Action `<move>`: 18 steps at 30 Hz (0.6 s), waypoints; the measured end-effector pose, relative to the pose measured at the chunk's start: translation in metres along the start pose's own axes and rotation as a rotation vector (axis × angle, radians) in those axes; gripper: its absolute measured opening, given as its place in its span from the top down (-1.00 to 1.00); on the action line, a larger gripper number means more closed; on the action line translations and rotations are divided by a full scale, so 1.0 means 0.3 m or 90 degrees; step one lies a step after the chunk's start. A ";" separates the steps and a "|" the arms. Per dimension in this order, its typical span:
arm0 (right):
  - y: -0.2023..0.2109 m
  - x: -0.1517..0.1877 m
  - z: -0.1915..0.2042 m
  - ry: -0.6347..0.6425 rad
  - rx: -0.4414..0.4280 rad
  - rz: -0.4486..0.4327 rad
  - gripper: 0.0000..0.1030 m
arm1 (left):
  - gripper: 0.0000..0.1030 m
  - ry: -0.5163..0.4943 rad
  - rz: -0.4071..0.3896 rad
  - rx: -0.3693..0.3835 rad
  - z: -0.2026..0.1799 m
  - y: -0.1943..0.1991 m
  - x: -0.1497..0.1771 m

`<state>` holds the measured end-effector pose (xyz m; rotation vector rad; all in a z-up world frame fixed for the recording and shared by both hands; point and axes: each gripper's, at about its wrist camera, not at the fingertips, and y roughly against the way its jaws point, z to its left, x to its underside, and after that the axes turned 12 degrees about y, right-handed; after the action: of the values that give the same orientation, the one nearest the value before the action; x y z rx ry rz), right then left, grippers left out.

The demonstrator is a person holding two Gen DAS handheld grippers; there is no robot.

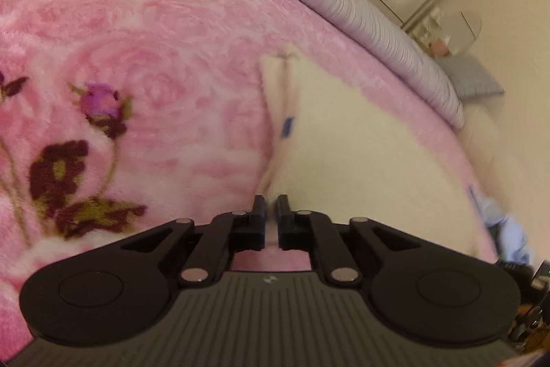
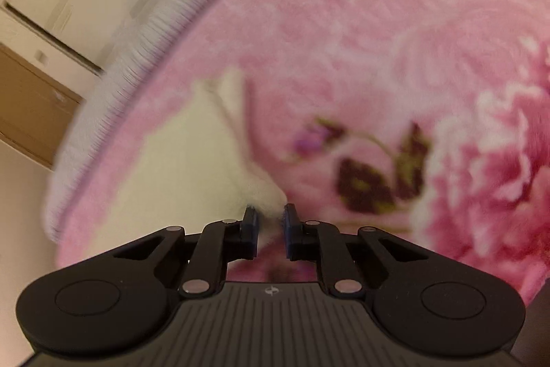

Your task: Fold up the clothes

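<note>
both tongs, left tongs (image 1: 271,207) and right tongs (image 2: 270,215), are clenched on edges of the cream garment (image 1: 343,140), lying at twelve o'clock on the pink blanket (image 1: 154,23); folding looks barely begun, most remains.

So the garment (image 1: 343,143) is a plain cream-white piece, soft and kind of fuzzy at the edges, lying mostly flat on a pink blanket (image 1: 154,23) with a rose print that covers the bed. There's a seam or fold line running down its length, and a tiny blue tag (image 1: 287,126) sits right beside that line. Its far end looks squared off with a small notch. The near edge is bunched up into a little peak where it's pinched. Too blurry to tell what kind of clothing it actually is.
</note>
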<state>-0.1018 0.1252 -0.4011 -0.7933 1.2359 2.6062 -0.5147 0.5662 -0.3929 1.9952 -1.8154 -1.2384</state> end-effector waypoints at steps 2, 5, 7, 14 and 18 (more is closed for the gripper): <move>0.012 -0.002 0.023 0.023 0.013 0.000 0.72 | 0.81 -0.026 -0.002 -0.016 -0.030 0.016 -0.006; 0.068 -0.007 0.084 0.085 0.072 -0.009 0.62 | 0.82 -0.113 -0.041 -0.084 -0.091 0.071 -0.012; 0.112 -0.007 0.124 0.126 0.113 -0.023 0.42 | 0.81 -0.133 -0.070 -0.103 -0.116 0.121 -0.018; 0.146 0.042 0.279 0.256 0.116 -0.075 0.31 | 0.76 -0.175 -0.044 -0.042 -0.257 0.087 0.036; 0.044 0.066 0.254 0.283 0.172 -0.014 0.29 | 0.76 -0.184 -0.003 -0.086 -0.250 -0.028 0.067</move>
<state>-0.1536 0.1724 -0.3628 -1.3612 1.6305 2.2407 -0.4605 0.5210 -0.3591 1.8272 -1.7890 -1.6761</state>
